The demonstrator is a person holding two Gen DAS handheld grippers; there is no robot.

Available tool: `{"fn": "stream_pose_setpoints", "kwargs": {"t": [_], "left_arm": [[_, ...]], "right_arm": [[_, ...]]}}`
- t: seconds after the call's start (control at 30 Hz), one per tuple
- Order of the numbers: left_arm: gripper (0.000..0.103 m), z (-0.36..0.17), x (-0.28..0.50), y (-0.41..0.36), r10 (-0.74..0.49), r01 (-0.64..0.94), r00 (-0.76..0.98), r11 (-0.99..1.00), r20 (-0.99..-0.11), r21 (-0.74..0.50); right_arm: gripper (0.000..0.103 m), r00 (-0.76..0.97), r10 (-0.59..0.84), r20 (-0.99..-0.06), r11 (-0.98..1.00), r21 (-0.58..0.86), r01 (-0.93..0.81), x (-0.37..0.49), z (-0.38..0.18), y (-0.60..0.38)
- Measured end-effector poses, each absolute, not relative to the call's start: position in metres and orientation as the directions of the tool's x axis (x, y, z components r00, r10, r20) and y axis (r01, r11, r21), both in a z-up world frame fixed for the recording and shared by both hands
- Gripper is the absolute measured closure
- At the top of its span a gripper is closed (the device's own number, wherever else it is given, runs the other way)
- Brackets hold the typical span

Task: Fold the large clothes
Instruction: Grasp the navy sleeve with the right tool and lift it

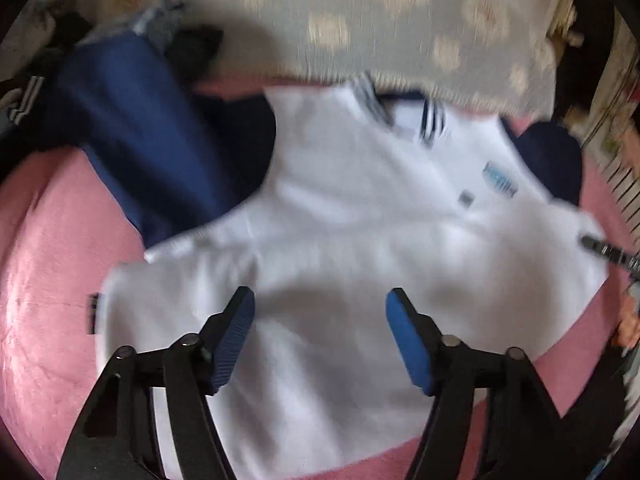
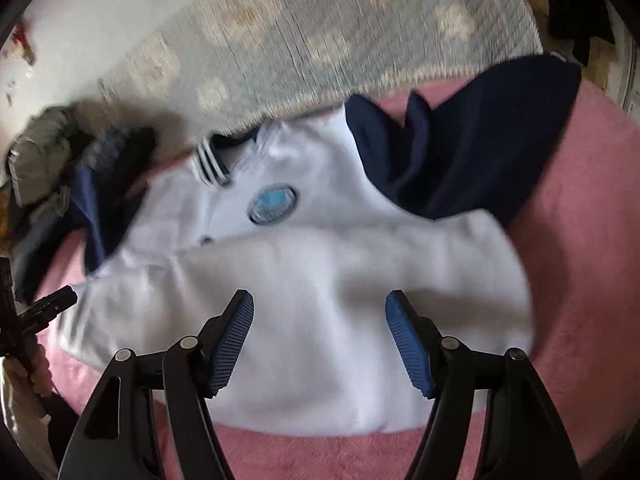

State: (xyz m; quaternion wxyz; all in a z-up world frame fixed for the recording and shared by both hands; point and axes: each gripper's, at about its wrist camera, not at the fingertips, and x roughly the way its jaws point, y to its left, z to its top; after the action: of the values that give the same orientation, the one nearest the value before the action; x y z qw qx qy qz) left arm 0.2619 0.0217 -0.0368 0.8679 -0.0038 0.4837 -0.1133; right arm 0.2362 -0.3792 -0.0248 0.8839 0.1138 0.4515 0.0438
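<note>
A white polo shirt (image 1: 340, 220) with navy sleeves, a striped collar and a blue chest badge lies front up on a pink blanket (image 1: 44, 264). Its lower part is folded up over the body. It also shows in the right wrist view (image 2: 320, 288). My left gripper (image 1: 320, 300) is open and empty, hovering over the shirt's near left part. My right gripper (image 2: 320, 300) is open and empty over the shirt's near right part. The navy left sleeve (image 1: 136, 136) and right sleeve (image 2: 472, 152) spread outward. Both views are motion-blurred.
A grey patterned quilt (image 1: 400, 28) lies beyond the collar. A pile of dark and grey clothes (image 2: 52, 160) sits at the far left. The tip of the other gripper (image 1: 612, 256) shows at the right edge of the left wrist view.
</note>
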Motion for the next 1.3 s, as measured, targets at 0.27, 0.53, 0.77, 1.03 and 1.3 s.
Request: {"fn": "stream_pose_setpoints", "kwargs": {"t": [0.27,0.53,0.77,1.03,1.3], "left_arm": [[0.03,-0.061,0.282,0.007,-0.126,0.232,0.526,0.973,-0.841,0.0],[0.028,-0.069,0.324,0.012,-0.148,0.241,0.593,0.971,-0.791,-0.001],[0.03,-0.05,0.298,0.01,-0.161,0.239,0.645,0.971,-0.747,-0.003],[0.0,0.003,0.287,0.021,-0.104,0.13,0.855,0.991,-0.507,0.015],[0.0,-0.027,0.305,0.038,-0.056,0.054,0.865,0.998,-0.499,-0.02]], "right_arm": [[0.022,0.492,0.065,-0.868,0.991,0.114,0.069,0.282,-0.056,-0.378],[0.017,0.564,-0.009,-0.825,0.998,0.027,0.055,0.308,-0.055,-0.372],[0.022,0.67,-0.018,-0.742,0.993,0.067,0.101,0.284,-0.013,-0.395],[0.027,0.834,-0.04,-0.55,0.949,0.24,0.204,0.256,0.058,-0.481],[0.034,0.78,-0.09,-0.619,0.882,0.313,0.351,0.28,0.038,-0.558]]}}
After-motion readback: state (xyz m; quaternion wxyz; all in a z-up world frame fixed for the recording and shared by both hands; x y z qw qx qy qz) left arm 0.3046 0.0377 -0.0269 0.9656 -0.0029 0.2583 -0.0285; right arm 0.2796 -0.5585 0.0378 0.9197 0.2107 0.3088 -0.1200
